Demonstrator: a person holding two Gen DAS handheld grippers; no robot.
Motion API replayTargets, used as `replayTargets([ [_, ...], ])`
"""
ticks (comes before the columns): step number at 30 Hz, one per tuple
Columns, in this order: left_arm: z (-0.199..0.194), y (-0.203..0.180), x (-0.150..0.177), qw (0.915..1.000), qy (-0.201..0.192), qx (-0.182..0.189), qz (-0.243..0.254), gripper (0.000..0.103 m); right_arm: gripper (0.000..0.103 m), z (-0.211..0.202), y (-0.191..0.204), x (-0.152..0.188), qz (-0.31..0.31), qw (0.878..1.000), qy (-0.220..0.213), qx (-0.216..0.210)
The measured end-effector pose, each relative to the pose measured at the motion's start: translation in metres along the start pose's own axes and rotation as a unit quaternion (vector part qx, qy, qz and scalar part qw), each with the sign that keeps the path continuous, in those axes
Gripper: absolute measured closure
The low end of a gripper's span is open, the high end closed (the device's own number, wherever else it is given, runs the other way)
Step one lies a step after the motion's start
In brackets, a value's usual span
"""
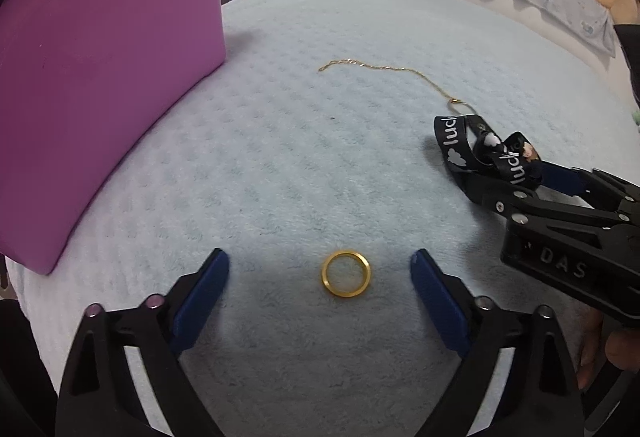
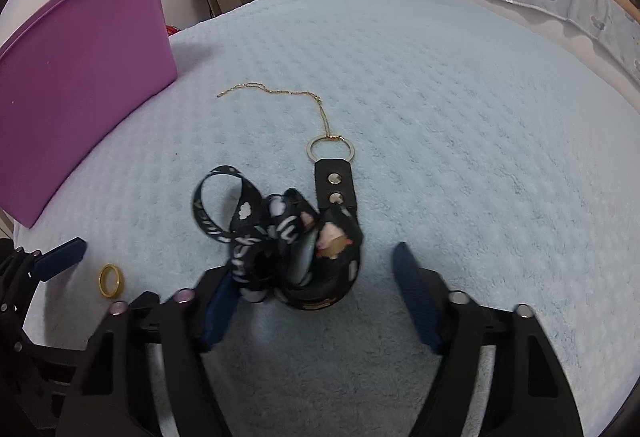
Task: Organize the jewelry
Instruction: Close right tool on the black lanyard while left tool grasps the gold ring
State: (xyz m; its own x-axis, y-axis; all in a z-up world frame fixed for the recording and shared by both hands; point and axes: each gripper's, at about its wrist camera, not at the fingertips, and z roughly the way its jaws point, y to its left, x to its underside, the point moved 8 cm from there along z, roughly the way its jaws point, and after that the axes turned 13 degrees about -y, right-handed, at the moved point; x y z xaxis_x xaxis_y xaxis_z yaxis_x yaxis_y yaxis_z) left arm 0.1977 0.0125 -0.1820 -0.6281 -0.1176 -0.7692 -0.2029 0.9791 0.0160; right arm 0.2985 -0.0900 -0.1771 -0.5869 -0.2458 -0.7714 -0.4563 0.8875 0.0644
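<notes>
Small gold metal ring (image 1: 345,274) flat on pale blue blanket, centred between left tongs (image 1: 320,271); tongs wide apart, pads clear of ring; round, so no long axis; purple plastic bin (image 1: 104,85) beyond-left of ring; right tongs (image 2: 312,277) straddle black printed lanyard (image 2: 280,237) right of ring, not clamped.

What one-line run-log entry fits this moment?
left gripper: open around gold ring | right gripper: open around black lanyard | purple bin: beside

Gold ring (image 1: 345,274), thin gold chain (image 1: 384,68), white-printed black lanyard (image 2: 280,237), purple bin (image 1: 100,77), pale blue blanket (image 1: 320,157)
</notes>
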Motion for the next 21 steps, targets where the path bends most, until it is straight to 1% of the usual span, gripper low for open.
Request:
replayTargets([
  [1, -0.002, -0.002, -0.001, 1.0, -0.004, 0.006, 0.004, 0.028, 0.054, -0.001, 0.0, -0.001, -0.001, 1.0, 0.0, 0.004],
  [2, -0.004, -0.004, -0.001, 0.9999, -0.008, 0.009, 0.008, 0.034, 0.061, -0.001, -0.001, -0.001, -0.002, 1.0, 0.0, 0.01],
  [3, -0.006, -0.006, -0.001, 0.9998, -0.011, 0.011, 0.011, 0.043, 0.063, -0.002, -0.003, -0.001, -0.001, 1.0, 0.0, 0.012],
  [4, -0.008, -0.008, -0.001, 0.9997, -0.014, 0.02, 0.01, 0.049, 0.07, -0.002, -0.003, 0.0, 0.001, 1.0, 0.0, 0.013],
  [5, -0.01, -0.01, -0.001, 0.9995, -0.017, 0.025, 0.009, 0.059, 0.077, -0.003, -0.002, 0.0, 0.003, 1.0, 0.0, 0.012],
  [6, -0.012, -0.009, -0.001, 0.9994, -0.021, 0.025, 0.009, 0.067, 0.081, -0.004, -0.002, 0.0, 0.004, 1.0, 0.0, 0.01],
  [7, -0.013, -0.009, -0.001, 0.9993, -0.022, 0.028, 0.007, 0.07, 0.086, -0.005, -0.001, 0.0, 0.002, 1.0, 0.0, 0.014],
  [8, -0.014, -0.009, -0.001, 0.9991, -0.023, 0.036, 0.001, 0.082, 0.088, -0.006, -0.001, 0.001, 0.0, 1.0, -0.002, 0.017],
  [12, -0.017, -0.006, -0.001, 0.9981, -0.023, 0.055, -0.016, 0.083, 0.091, -0.009, -0.001, 0.002, 0.01, 1.0, -0.007, 0.021],
  [16, -0.022, -0.004, 0.0, 0.9966, -0.018, 0.073, -0.033, 0.083, 0.091, -0.018, -0.005, 0.005, 0.049, 0.999, -0.01, 0.013],
  [21, -0.034, -0.003, 0.002, 0.9951, -0.014, 0.094, -0.027, 0.083, 0.091, -0.037, -0.009, 0.016, 0.095, 0.995, -0.011, 0.007],
])
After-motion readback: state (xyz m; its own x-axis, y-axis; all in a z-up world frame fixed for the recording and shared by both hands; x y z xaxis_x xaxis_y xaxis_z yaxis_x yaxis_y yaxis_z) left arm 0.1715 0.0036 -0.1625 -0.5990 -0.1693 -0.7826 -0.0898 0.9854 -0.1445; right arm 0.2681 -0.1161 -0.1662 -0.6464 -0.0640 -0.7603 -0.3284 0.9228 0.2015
